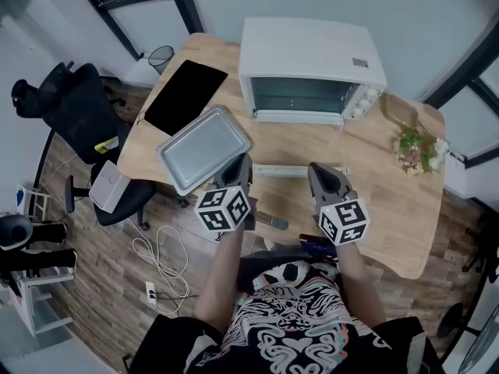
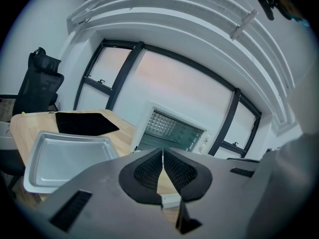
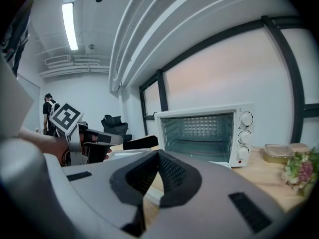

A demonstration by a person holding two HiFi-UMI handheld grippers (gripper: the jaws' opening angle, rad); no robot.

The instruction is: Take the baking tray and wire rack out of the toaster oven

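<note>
Baking tray (image 1: 204, 148) at table's (image 1: 374, 201) left edge, toaster oven (image 1: 308, 53) open.
We hold left gripper (image 1: 240, 162) and right gripper (image 1: 316, 170) pinched closed, empty.

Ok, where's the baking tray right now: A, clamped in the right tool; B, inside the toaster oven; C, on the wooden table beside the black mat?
C: the baking tray lies on the wooden table beside the black mat, outside the toaster oven.

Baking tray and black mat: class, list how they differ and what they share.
The baking tray is silver-grey with a raised rim; the black mat is dark and looks flat. The baking tray lies nearer the person, the black mat behind it. Both are rectangular and rest on the wooden table.
</note>
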